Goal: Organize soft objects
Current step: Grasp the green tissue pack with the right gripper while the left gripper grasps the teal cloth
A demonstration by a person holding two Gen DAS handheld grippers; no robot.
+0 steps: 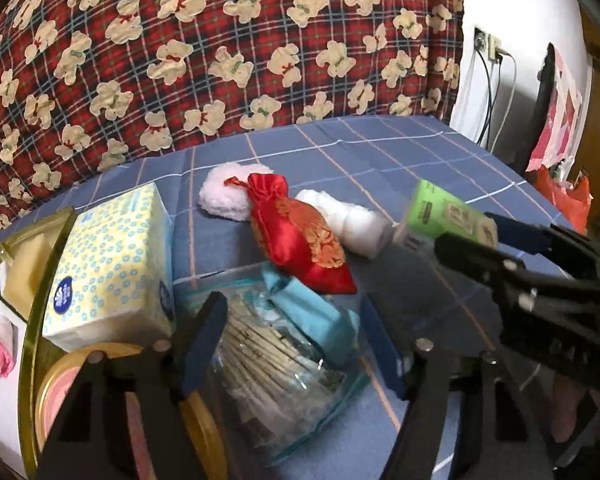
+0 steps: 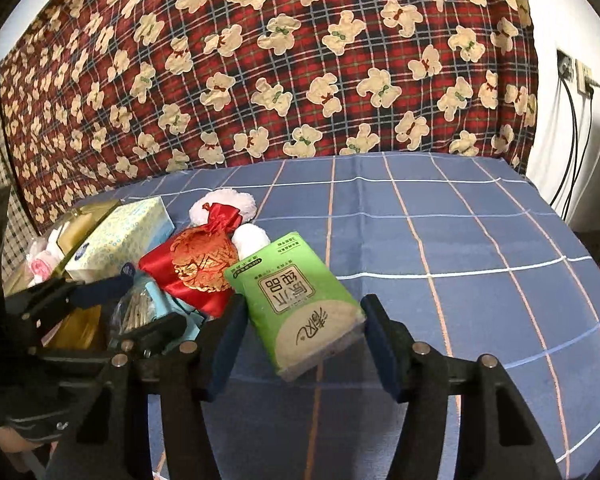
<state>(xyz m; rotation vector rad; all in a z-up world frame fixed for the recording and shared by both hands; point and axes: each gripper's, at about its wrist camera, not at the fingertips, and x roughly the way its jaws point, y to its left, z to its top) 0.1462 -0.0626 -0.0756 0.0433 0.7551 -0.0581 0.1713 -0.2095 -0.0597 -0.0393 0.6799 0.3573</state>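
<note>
Blue checked cloth carries the job: nearest, the right gripper [image 2: 302, 344] is clamped on the green pack [image 2: 296, 308], lifted beside the red pouch [image 2: 196, 268]. Left gripper [image 1: 294, 344], jaws apart, straddles the bag [image 1: 276, 356]. Next, likely carry the pack to the tissue box [image 1: 108, 264], clearing the pouch.

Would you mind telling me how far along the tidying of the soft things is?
Done: a yellow tissue box already sits in the gold-rimmed tray. In hand: the right claw is shut on the green tissue pack, and the left claw straddles a clear bag. Left: the red pouch, white roll and pink puff lie loose on the blue cloth.
</note>
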